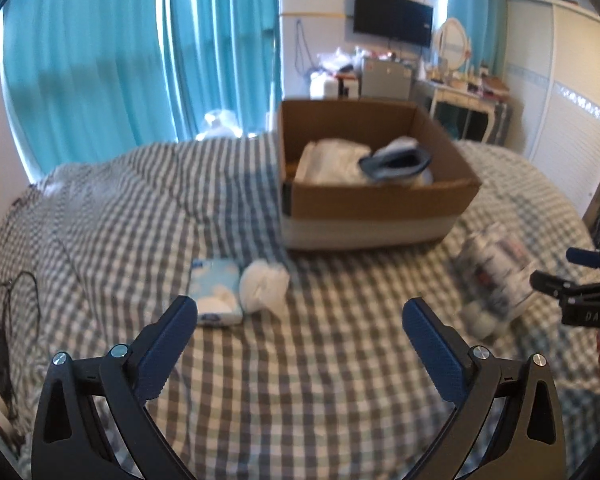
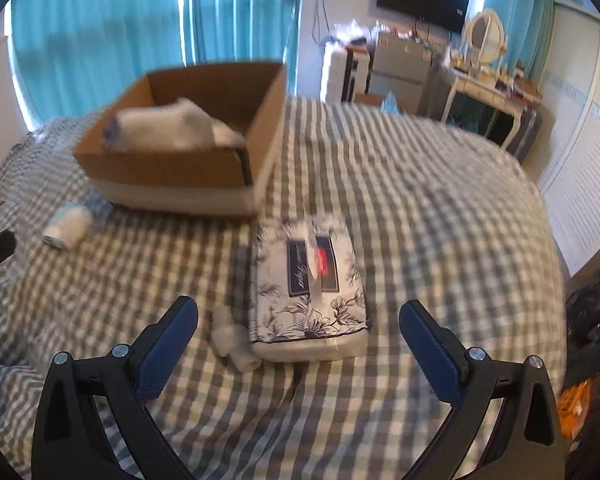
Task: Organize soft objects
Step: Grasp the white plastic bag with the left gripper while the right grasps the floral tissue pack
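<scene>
2 grippers hung over the checked bedspread (image 2: 420, 200), my left gripper (image 1: 300, 320) and right gripper (image 2: 298, 320) both spread wide, gripping nothing. Cardboard box (image 1: 380, 204) held white bundles. Near its front: blue tissue pack (image 1: 214, 280), white sock ball (image 1: 264, 284), floral tissue pack (image 2: 308, 288).
</scene>
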Tool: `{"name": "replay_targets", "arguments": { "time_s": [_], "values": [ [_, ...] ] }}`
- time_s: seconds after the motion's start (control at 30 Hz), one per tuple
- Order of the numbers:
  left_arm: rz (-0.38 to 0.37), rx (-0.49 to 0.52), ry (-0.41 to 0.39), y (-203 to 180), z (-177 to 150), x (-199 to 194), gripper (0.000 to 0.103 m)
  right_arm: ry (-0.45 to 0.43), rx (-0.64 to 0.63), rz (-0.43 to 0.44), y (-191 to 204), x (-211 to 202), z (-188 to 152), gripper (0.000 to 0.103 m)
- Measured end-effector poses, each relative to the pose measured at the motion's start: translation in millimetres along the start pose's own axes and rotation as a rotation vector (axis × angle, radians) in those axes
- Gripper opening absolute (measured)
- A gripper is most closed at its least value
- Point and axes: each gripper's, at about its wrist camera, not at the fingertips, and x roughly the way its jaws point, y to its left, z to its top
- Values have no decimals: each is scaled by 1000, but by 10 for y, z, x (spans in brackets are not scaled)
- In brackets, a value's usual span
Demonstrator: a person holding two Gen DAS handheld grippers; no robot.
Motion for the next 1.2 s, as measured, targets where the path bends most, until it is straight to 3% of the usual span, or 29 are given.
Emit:
{"name": "replay_targets", "arguments": {
  "time_s": [0.13, 0.37, 0.47, 0.5, 0.63, 0.67, 0.8, 0.93, 1.0, 1.07, 1.2],
  "values": [
    [13, -12, 25, 86, -86, 269, 103, 48, 34, 9, -44, 384, 22, 101],
    [39, -42, 39, 263, -171, 565, 103, 99, -25, -10, 6, 847, 142, 101],
    [18, -44, 38, 292, -172, 630, 103, 143, -64, -36, 60, 1010, 120, 86],
    [16, -40, 33, 295, -169, 641, 103, 155, -71, -42, 76, 1050, 115, 86],
    [-7, -28, 13, 292, -126, 655, 102, 110, -72, -60, 82, 973, 164, 83],
    [-11, -24, 7, 285, -107, 656, 98, 85, -69, -65, 87, 929, 196, 83],
    [-29, 15, -15, 227, -5, 676, 93, 11, -47, -19, 127, 717, 303, 83],
    [-52, 23, 14, 199, 42, 842, 70, -1, -75, 2, 257, 677, 322, 83],
    [-30, 34, 34, 178, 28, 953, 63, 7, -88, 19, 322, 676, 295, 83],
    [5, 41, 51, 179, 26, 1035, 47, 18, -79, 41, 372, 676, 272, 83],
    [4, 36, 56, 215, 18, 1048, 33, 12, -81, 51, 384, 634, 251, 83]
  ]
}}
